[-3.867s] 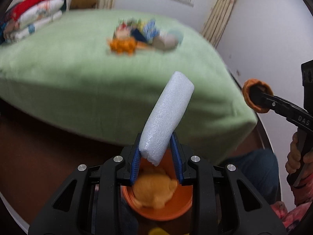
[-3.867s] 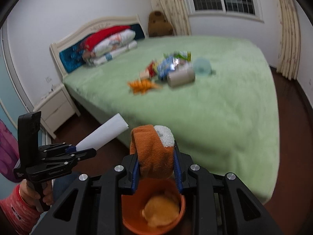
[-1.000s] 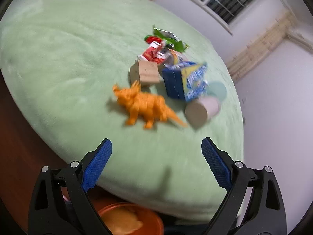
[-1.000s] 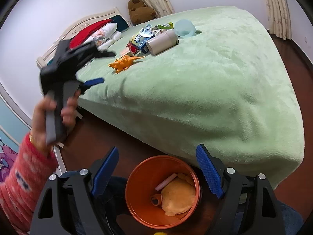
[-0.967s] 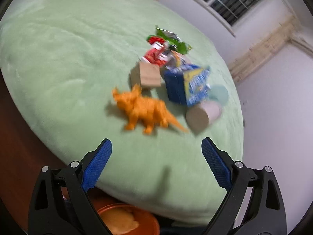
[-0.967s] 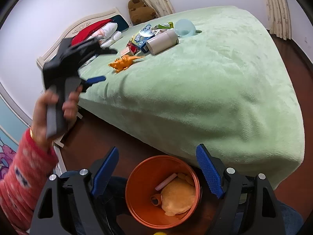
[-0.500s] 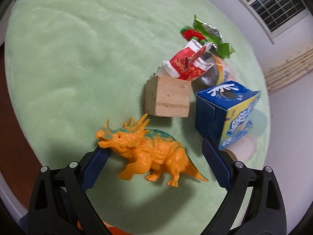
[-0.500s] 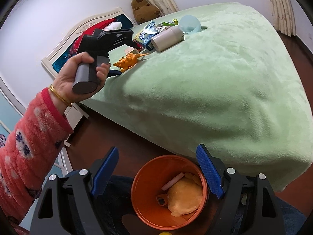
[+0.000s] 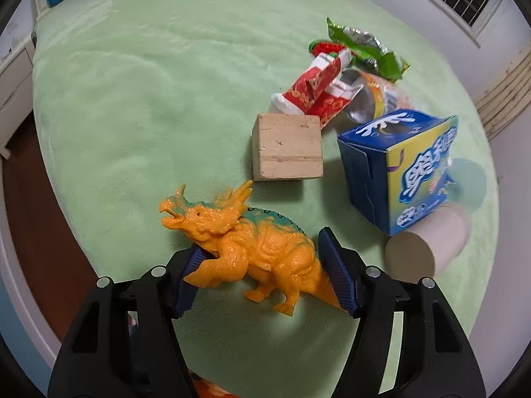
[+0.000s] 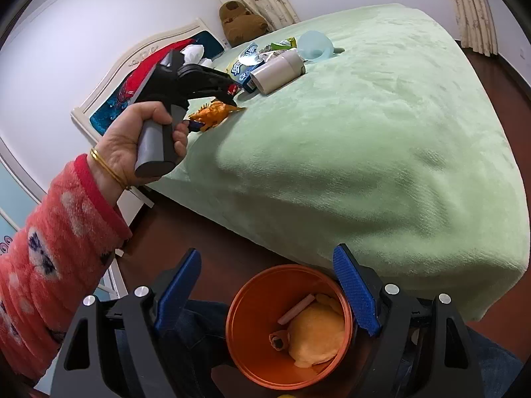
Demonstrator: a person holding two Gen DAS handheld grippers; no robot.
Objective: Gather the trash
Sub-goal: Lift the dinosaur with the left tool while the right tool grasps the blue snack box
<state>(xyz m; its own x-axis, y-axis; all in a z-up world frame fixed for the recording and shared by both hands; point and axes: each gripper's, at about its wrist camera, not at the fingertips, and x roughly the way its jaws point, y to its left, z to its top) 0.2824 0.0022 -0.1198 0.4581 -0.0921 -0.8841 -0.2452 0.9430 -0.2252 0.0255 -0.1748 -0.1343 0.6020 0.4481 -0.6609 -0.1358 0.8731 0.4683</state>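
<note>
An orange toy dinosaur [image 9: 252, 245] lies on the green bed [image 9: 132, 99] near its edge. My left gripper [image 9: 262, 265] is open, its blue pads on either side of the dinosaur's body; I cannot tell whether they touch it. From the right wrist view the left gripper [image 10: 212, 106] reaches over the dinosaur [image 10: 214, 112]. My right gripper [image 10: 268, 285] is open and empty above an orange bucket [image 10: 245, 348] that holds yellow and orange trash.
Behind the dinosaur lie a wooden block [image 9: 287, 147], a blue snack box [image 9: 401, 169], a cardboard tube [image 9: 428, 242], red and green wrappers [image 9: 332, 79] and a pale blue cup [image 10: 313, 44]. Pillows and a headboard [image 10: 132, 76] stand at the bed's far end.
My left gripper has moved forward and down over the bed, and its jaws have narrowed around the dinosaur. The right gripper has stayed open above the bucket.
</note>
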